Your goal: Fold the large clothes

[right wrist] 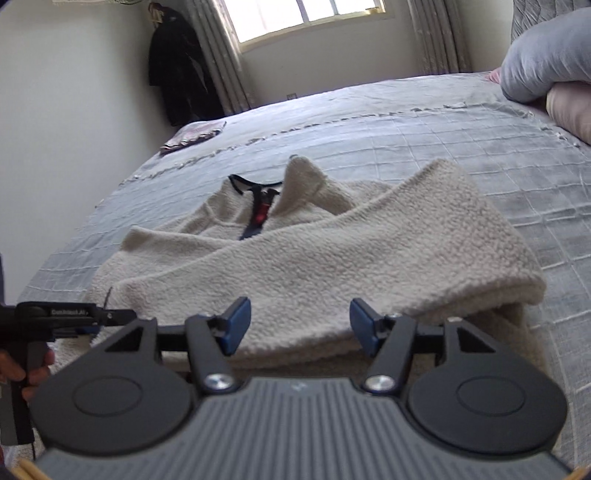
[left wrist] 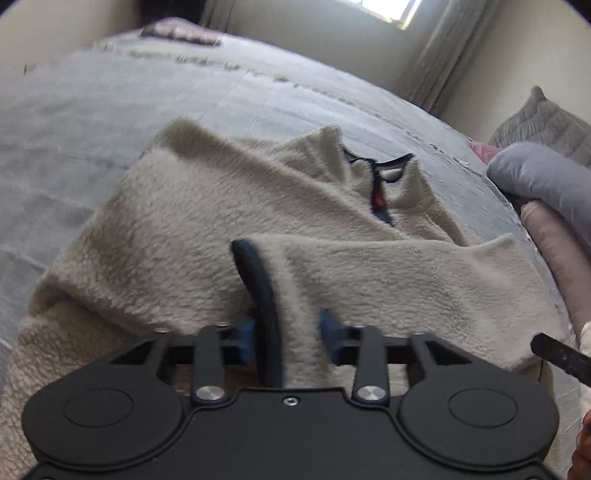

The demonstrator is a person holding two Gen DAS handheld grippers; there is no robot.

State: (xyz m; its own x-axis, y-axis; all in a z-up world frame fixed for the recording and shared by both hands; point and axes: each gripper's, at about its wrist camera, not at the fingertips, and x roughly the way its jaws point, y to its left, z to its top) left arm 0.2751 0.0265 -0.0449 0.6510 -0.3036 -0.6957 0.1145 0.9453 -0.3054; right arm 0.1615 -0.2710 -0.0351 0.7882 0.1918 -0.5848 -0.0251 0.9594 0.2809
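Note:
A cream fleece pullover with a dark-trimmed zip collar lies on the grey quilted bed, with a sleeve folded across its body. In the left wrist view, my left gripper is shut on the sleeve's dark-edged cuff, and fleece fills the gap between the blue pads. My right gripper is open at the fleece's near edge, its pads apart with nothing pinched between them. The left gripper also shows at the left of the right wrist view, held by a hand.
Grey and pink pillows are piled at the bed's right end. A small folded cloth lies at the far corner. A dark coat hangs by the curtained window. Bare quilt stretches beyond the fleece.

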